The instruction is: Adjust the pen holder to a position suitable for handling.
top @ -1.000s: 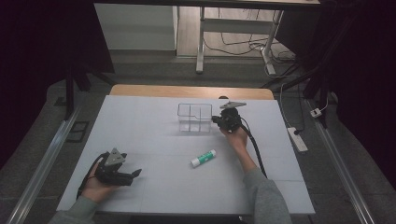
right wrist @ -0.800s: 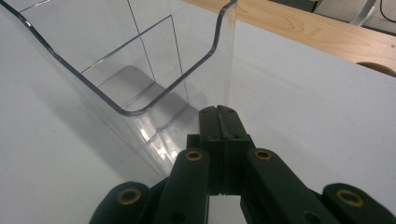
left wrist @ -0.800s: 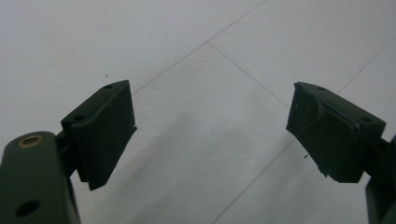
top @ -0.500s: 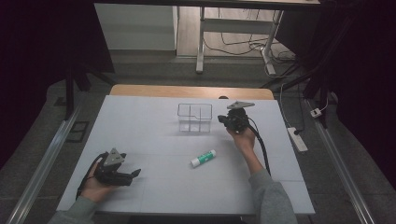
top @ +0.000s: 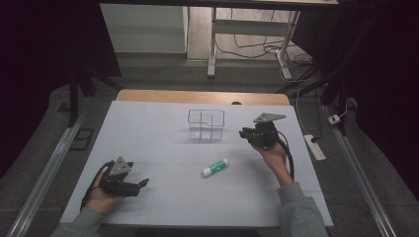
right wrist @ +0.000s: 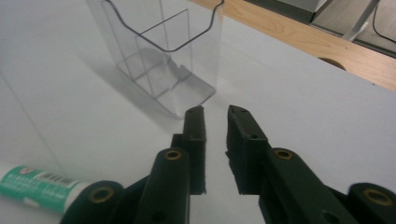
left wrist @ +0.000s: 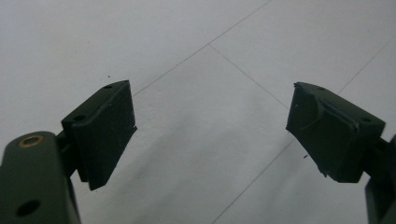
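Note:
A clear plastic container with dividers stands upright at the far middle of the white table. In the right gripper view the container sits just ahead and to the left. A green-and-white glue stick lies on the table in front of it, and the glue stick is also at the lower left of the right gripper view. My right gripper hovers right of the container; its jaws have just been opening, and the right gripper has a narrow empty gap. My left gripper rests near the front left, and the left gripper stands wide open over bare table.
A wooden strip runs along the table's far edge. A white power strip lies on the floor to the right. Metal desk legs and cables stand beyond the table.
My right gripper has moved right and slightly up, away from the container. The left hand has stayed still.

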The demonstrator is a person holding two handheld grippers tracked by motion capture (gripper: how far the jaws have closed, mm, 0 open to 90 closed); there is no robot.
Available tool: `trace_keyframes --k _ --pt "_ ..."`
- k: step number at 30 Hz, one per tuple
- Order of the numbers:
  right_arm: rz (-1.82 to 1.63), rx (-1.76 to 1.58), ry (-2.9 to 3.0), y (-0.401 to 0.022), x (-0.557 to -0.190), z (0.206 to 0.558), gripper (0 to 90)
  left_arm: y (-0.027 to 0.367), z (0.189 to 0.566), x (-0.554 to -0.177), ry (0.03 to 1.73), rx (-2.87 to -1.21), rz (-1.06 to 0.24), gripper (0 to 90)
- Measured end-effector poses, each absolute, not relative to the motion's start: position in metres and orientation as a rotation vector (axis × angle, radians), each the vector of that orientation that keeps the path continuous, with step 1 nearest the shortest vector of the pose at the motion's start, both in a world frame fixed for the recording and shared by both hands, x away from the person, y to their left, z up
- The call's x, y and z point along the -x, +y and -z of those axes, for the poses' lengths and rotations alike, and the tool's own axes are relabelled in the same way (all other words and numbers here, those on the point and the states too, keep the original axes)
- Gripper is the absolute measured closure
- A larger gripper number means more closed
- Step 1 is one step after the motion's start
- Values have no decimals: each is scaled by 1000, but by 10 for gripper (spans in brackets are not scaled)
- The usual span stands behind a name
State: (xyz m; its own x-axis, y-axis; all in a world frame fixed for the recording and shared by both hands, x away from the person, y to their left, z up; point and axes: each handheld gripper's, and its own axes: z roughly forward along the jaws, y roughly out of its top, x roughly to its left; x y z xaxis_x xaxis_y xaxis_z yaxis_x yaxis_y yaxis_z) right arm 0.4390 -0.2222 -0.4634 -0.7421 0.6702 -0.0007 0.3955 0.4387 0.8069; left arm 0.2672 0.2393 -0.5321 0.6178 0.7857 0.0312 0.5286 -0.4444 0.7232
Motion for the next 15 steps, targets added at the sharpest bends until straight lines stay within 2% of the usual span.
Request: trace_keyframes --k 1,2,3,4,5,6,7,15 --pt "-1204 -913 2375 -222 -439 463 697 239 532 -267 1027 -2151 -479 150" --pt "-1226 -896 2400 -222 -436 463 603 239 532 -267 1026 -2151 -480 150" --pt "-1231 -880 2418 -222 -435 462 571 239 532 -267 1026 -2151 -479 150" --pt "-1231 -880 2418 -222 -435 462 571 239 532 -267 1027 -2150 -479 150" --pt "-1233 -837 2453 -222 -431 461 520 239 532 -267 1027 -2150 -478 150" --pt "-1233 -837 2453 -222 -431 461 520 240 532 -267 1027 -2150 -477 150" --pt "-1240 -789 2478 -220 -428 459 478 240 532 -267 1027 -2148 -475 150" --pt "-1246 -673 2540 -216 -420 454 387 243 532 -270 1028 -2129 -460 151"
